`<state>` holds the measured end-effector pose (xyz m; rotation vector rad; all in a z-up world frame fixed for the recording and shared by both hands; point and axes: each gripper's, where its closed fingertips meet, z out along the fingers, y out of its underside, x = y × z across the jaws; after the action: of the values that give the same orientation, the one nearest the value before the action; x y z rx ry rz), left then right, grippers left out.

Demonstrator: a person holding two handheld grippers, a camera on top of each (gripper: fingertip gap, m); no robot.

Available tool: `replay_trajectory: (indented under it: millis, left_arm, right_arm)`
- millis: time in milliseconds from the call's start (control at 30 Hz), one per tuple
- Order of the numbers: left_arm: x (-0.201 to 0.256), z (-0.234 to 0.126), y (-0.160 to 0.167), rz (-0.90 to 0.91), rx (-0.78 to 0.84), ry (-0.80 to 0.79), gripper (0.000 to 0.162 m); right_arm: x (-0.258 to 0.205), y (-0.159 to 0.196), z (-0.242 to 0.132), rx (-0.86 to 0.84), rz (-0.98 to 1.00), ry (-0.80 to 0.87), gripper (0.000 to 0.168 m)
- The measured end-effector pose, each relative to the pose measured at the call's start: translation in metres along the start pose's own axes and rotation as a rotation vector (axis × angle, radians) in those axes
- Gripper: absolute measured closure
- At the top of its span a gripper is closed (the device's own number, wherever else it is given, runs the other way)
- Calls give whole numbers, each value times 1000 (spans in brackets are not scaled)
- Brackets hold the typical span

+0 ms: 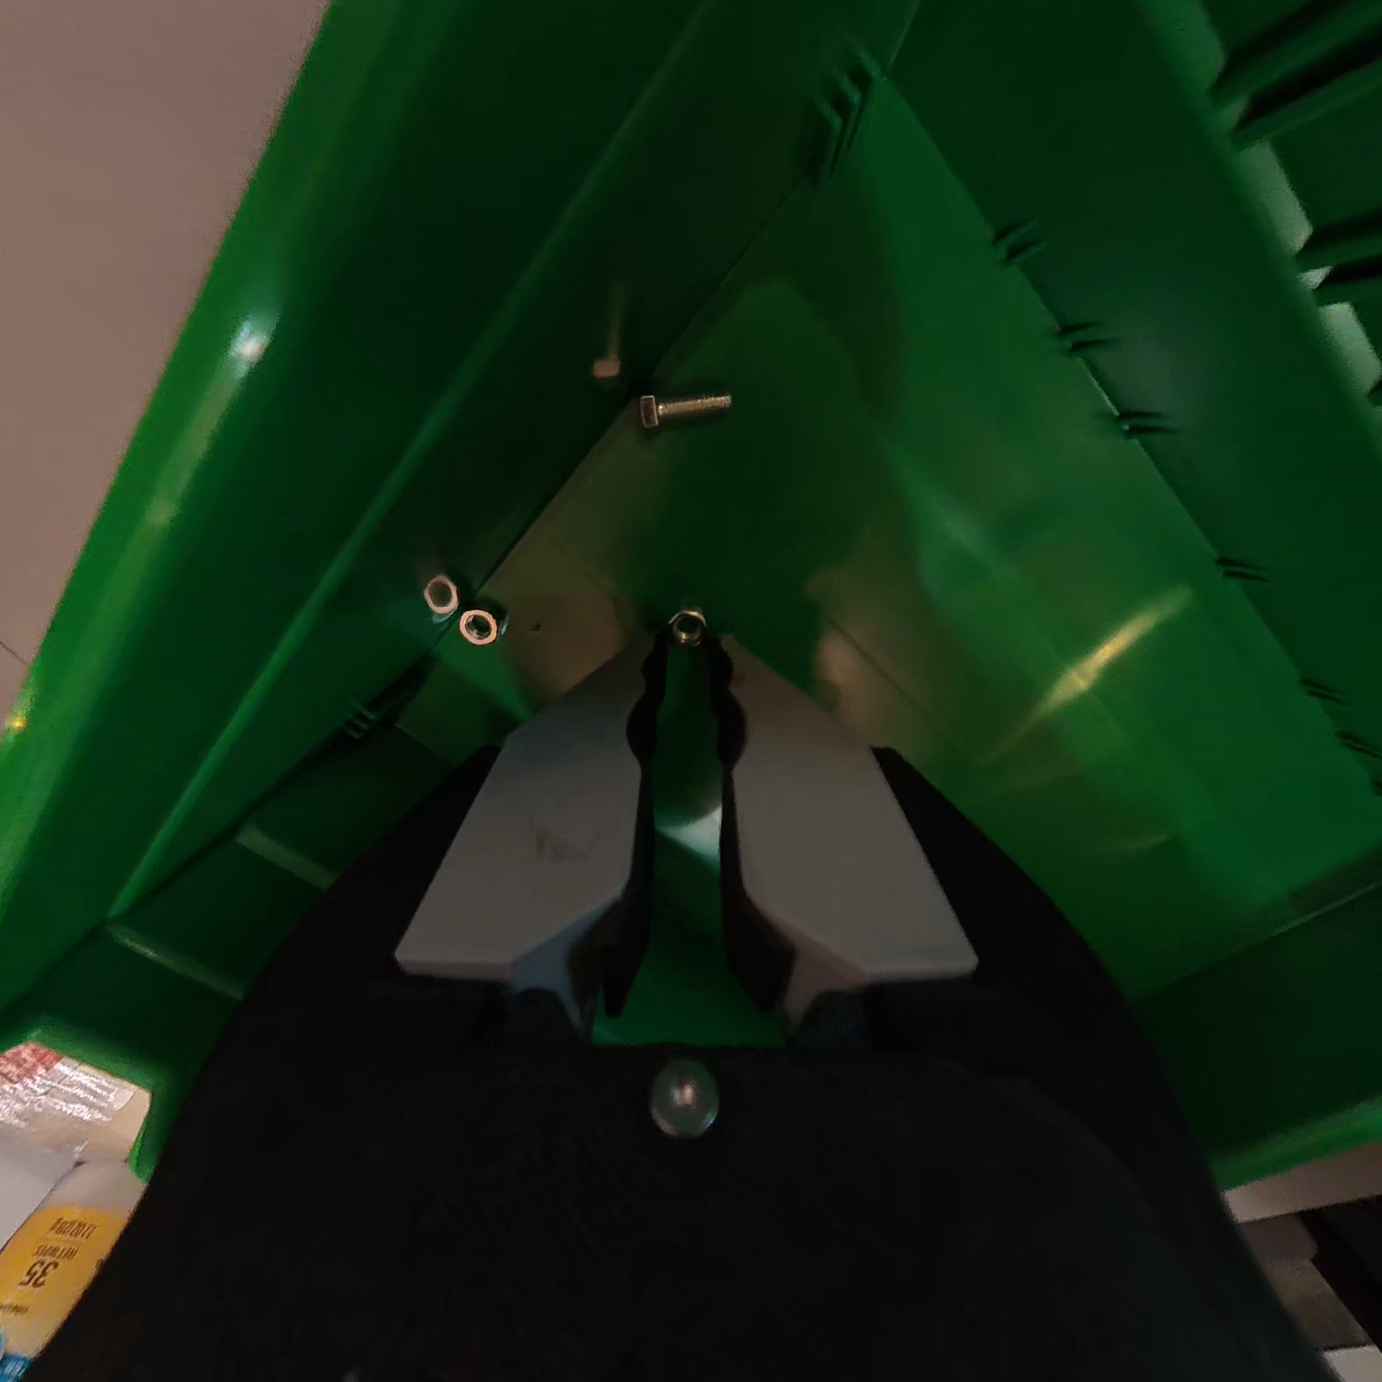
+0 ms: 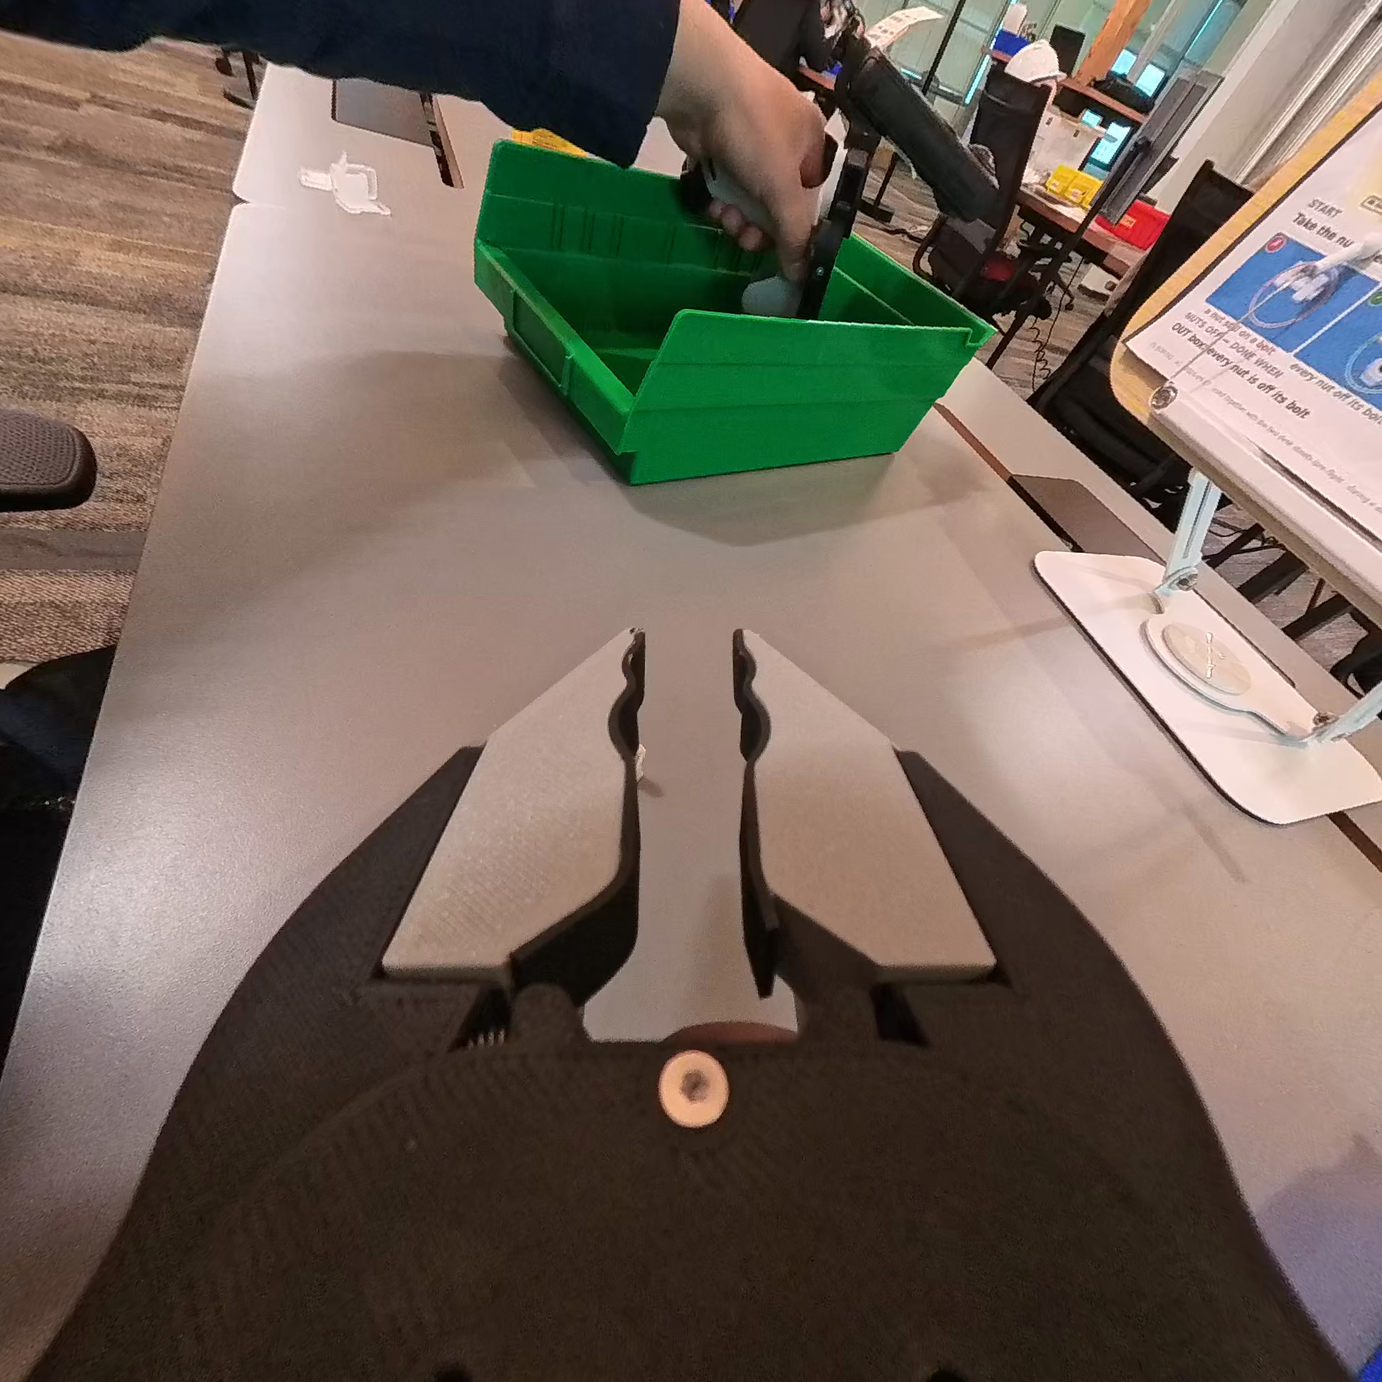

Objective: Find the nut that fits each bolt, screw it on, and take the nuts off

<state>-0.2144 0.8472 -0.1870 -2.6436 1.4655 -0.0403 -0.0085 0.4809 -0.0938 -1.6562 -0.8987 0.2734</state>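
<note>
In the left wrist view my left gripper [image 1: 686, 642] is down inside the green bin [image 1: 972, 598]. Its tips are closed on a small silver nut [image 1: 686, 627] on the bin floor. A second nut [image 1: 478, 625] lies to the left against the glossy wall, which mirrors it. A silver bolt [image 1: 684, 410] lies farther in, near the corner. In the right wrist view my right gripper [image 2: 688, 643] is open and empty, low over the grey table [image 2: 374, 598]. The bin [image 2: 748, 404] stands ahead of it, with a hand holding the left gripper [image 2: 815, 277] inside.
A white stand [image 2: 1196, 673] holding an instruction sheet [image 2: 1286, 314] is on the table at the right. A chair armrest [image 2: 37, 464] is at the left edge. Printed boxes [image 1: 52, 1256] lie outside the bin at the lower left. The grippers' ends are close to 45 cm from one another.
</note>
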Motion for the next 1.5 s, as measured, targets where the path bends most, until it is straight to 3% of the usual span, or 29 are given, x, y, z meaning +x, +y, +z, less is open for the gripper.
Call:
replay_trajectory:
  millis: [300, 567, 667, 1000, 1300, 1500]
  left_arm:
    - [3, 0, -4, -11, 23, 29, 142]
    - [1, 0, -5, -6, 22, 10, 144]
    - [0, 0, -5, -1, 33, -8, 152]
    - [5, -4, 1, 23, 4, -27, 153]
    - [27, -86, -14, 72, 108, -54, 153]
    - [130, -149, -24, 233, 219, 128, 153]
  right_arm:
    - [0, 1, 0, -2, 1, 1, 148]
    - [0, 0, 0, 0, 1, 0, 148]
    - [0, -1, 0, 3, -2, 0, 148]
    - [1, 0, 0, 0, 1, 5, 148]
    - [6, 1, -1, 12, 42, 1, 150]
    - [13, 4, 0, 8, 63, 22, 151]
